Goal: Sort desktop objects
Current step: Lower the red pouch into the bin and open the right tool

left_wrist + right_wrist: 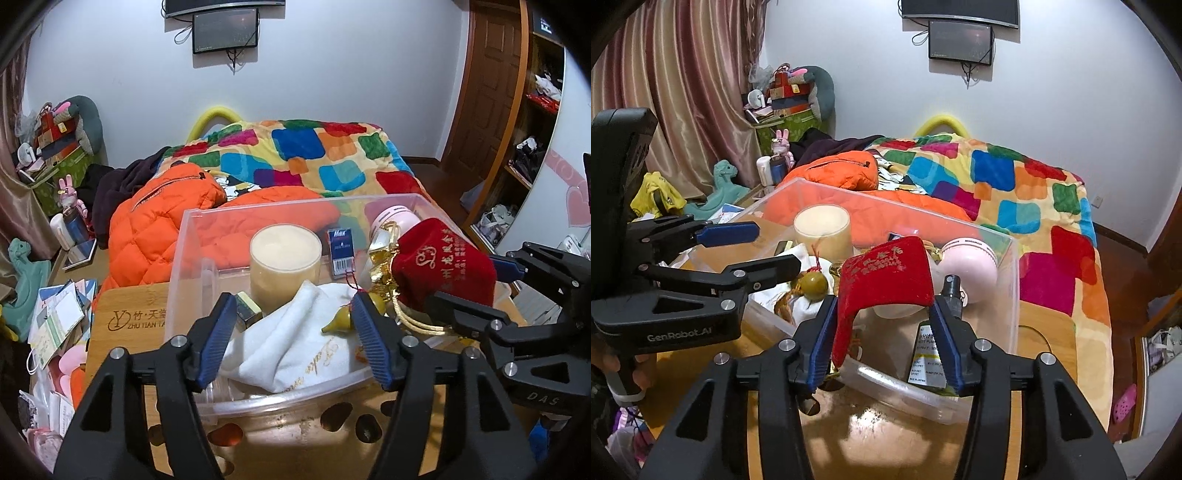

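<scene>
Hovering at the near rim of the clear bin, left gripper has its jaws spread, nothing between them. Under it in the bin: white towel, olive gourd charm, cream candle jar, blue card. Right gripper is above the bin's right side, jaws apart, red pouch draped against its left pad; can't tell if pinched. Pink round gadget behind. Bed with orange jacket beyond.

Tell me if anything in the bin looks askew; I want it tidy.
The red velvet drawstring pouch sits draped over other items inside the clear plastic bin, its gold cord trailing out. The white folded towel slumps over the bin's near rim. Nothing looks spilled or broken.
</scene>
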The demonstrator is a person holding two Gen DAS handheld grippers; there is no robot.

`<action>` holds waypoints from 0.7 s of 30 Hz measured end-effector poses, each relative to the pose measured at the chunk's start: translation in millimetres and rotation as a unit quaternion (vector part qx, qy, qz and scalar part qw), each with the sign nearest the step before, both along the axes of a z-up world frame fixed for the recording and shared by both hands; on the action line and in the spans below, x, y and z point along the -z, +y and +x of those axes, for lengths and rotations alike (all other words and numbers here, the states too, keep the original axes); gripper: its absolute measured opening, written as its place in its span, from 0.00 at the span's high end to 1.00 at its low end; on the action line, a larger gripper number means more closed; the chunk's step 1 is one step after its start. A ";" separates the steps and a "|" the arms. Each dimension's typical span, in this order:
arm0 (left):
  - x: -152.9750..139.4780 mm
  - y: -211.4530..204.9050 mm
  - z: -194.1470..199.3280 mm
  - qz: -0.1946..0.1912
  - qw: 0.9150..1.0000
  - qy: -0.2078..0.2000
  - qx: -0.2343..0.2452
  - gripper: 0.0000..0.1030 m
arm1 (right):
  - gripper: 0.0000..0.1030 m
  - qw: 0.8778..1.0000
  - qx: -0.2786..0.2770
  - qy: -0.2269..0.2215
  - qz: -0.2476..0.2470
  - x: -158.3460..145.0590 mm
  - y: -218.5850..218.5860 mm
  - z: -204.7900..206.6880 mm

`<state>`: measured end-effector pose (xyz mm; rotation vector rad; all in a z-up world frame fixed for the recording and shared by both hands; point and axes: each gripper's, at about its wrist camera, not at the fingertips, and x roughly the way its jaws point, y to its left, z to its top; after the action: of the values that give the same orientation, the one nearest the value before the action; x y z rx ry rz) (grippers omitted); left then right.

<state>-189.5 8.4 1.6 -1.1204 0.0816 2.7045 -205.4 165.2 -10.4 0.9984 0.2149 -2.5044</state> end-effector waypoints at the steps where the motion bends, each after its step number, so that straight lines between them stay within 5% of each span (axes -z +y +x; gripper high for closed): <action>1: -0.7 0.0 0.9 -0.001 1.000 0.001 0.000 0.37 | 0.53 1.000 0.000 0.001 0.000 -0.3 0.8 0.8; 21: -14.1 -13.1 14.3 0.018 1.000 0.013 -0.016 0.22 | 0.41 0.999 0.006 0.036 0.010 -19.1 4.1 24.1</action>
<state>-175.3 -4.7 15.8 -1.0846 0.0177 2.7384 -181.3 169.3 8.6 0.9202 0.2564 -2.5570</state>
